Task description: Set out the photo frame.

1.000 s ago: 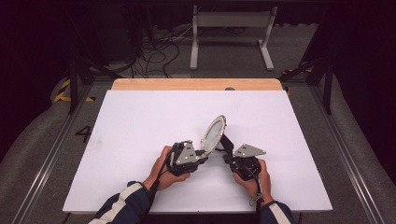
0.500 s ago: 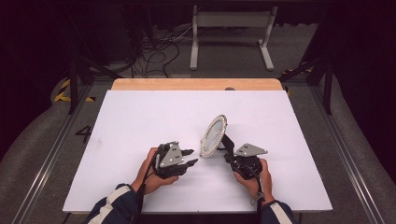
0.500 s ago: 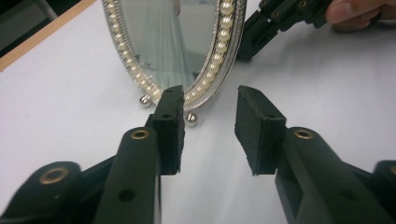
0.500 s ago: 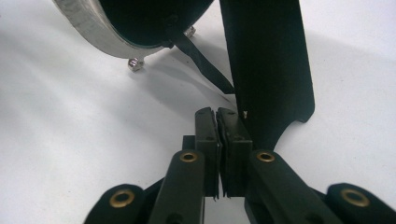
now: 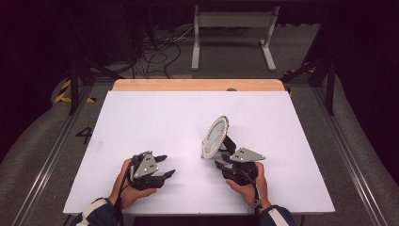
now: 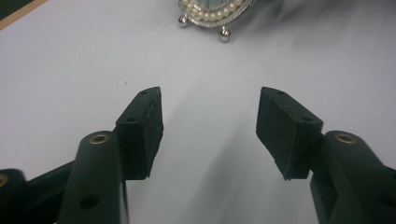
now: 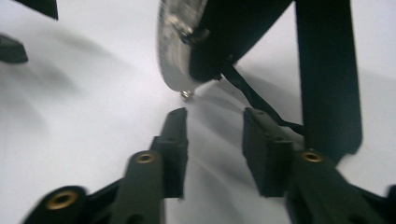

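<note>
Oval frame standing just ahead of right gripper; jaws just opening, nothing between. Left gripper well apart from it, jaws also opening, holding nothing.

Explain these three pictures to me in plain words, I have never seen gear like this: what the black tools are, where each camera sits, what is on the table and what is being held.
A person sits at a white table and holds a hand-operated tool in each hand. Each tool has two black jaws that pinch things.

The high view looks down from above the person: the left gripper is at the left, the right gripper at the right.

The other two pictures come from small cameras riding on the tools, looking along their jaws.

On the table stands an oval picture frame with a pearl-like rim, on little ball feet, propped by a black back stand.

Nothing is held. Both pairs of jaws have just been opening. The left gripper's jaws have only bare table between them; the right gripper's sit just behind the frame, not gripping it.
</note>
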{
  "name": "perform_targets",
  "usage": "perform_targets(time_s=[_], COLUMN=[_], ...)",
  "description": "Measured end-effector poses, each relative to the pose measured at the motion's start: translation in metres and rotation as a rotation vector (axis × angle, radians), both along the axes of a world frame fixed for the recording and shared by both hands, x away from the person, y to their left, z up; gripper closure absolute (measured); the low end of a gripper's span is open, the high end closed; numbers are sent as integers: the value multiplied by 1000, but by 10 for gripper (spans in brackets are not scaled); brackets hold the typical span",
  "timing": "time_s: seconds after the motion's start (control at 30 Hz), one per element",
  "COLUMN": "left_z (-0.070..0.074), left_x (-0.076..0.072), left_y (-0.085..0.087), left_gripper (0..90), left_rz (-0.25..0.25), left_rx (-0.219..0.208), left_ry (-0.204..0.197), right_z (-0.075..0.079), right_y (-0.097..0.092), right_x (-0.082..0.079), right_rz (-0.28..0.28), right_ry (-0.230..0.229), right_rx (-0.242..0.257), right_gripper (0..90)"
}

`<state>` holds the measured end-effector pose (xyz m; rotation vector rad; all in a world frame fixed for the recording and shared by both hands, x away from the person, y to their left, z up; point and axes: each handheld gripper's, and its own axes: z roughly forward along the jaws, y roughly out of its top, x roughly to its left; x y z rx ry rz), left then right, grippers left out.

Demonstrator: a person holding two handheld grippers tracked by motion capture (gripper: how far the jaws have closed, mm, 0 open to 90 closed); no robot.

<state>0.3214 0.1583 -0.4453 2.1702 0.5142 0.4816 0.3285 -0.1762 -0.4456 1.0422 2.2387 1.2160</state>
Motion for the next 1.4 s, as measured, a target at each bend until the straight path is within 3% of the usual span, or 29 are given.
perform_targets(time_s=[0.23,0.4,0.7,0.9,1.03,1.4], left_z=[-5,-7,-12,-12,-9,-10], left_x=[-13,-15,-18,-19,-22,-21], left_y=[22,28,37,40,39,37], left_gripper=[240,136,101,105,109,115], left_rz=[53,89,120,134,136,130], left_rx=[-15,-29,-16,-42,-65,-57], left_ry=[20,35,55,69,72,77], right_z=[3,2,-3,-8,-10,-10], right_y=[14,20,34,45,44,36], right_x=[4,10,23,28,29,27], right_rz=[-11,-33,-77,-111,-152,-135], right_ry=[-9,-14,-36,-54,-71,-22], right_rx=[68,77,92,102,104,140], right_gripper=[449,403,366,394,498,591])
